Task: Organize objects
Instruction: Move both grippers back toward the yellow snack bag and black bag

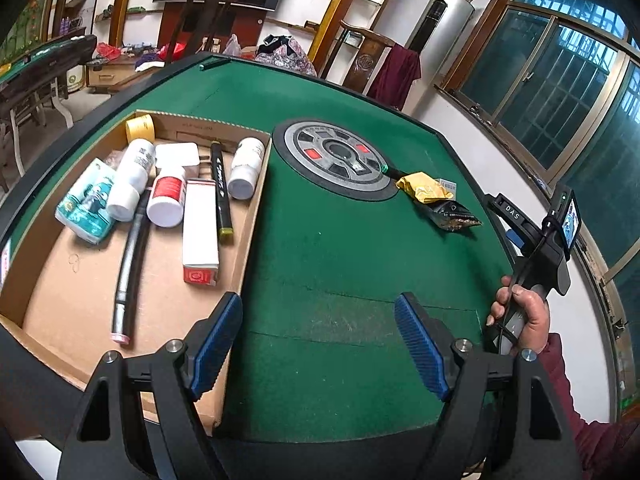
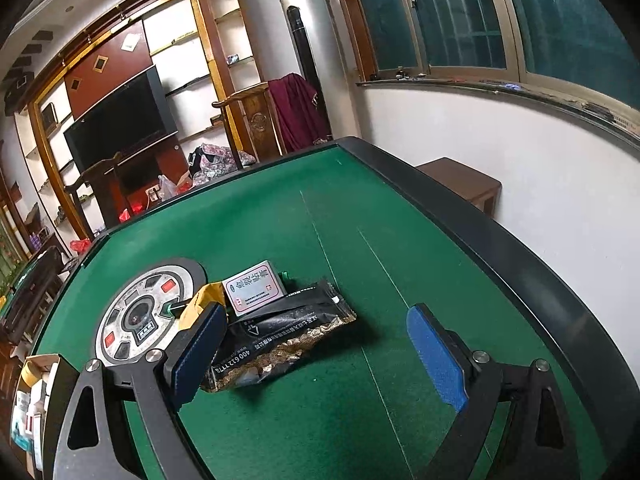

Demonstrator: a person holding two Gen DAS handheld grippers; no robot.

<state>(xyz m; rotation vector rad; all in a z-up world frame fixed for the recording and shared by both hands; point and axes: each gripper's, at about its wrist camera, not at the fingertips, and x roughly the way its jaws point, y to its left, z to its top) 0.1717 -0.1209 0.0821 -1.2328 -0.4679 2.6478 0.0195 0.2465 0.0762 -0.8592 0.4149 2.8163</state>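
Right wrist view: I read the black packet (image 2: 280, 340) lying flat just ahead of the right gripper (image 2: 316, 356), long axis across the wide-open, empty jaws, toward the left finger. The left gripper (image 1: 320, 344), open and empty, sits farther off. Loose on the felt: one black packet, one yellow packet (image 1: 424, 188), one card (image 2: 254, 286); the cardboard box (image 1: 248, 240) holds three white bottles

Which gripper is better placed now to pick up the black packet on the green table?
Probably the right gripper: its open jaws already point at the black packet, just ahead of them. The left gripper is open over bare felt beside the cardboard box, farther away.
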